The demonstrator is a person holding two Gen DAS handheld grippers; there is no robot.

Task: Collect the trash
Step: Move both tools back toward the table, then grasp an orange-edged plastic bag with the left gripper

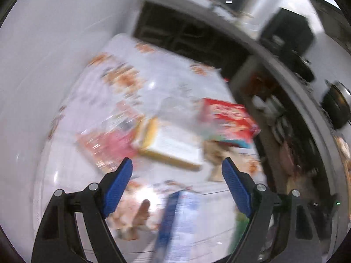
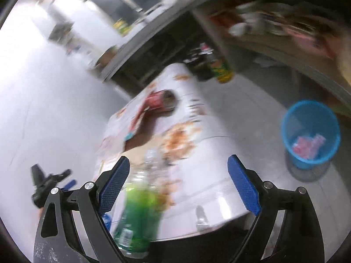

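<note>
Blue bin (image 2: 310, 131) on the floor holds pink wrappers (image 2: 308, 146).

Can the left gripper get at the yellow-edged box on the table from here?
Probably yes: the left gripper is open and empty, and the yellow-edged box lies just ahead of its fingertips with nothing between. Blur leaves the gap uncertain.

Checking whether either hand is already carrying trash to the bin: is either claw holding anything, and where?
Nothing is held. The left claw and right claw both gape open, pads clear of everything.
</note>
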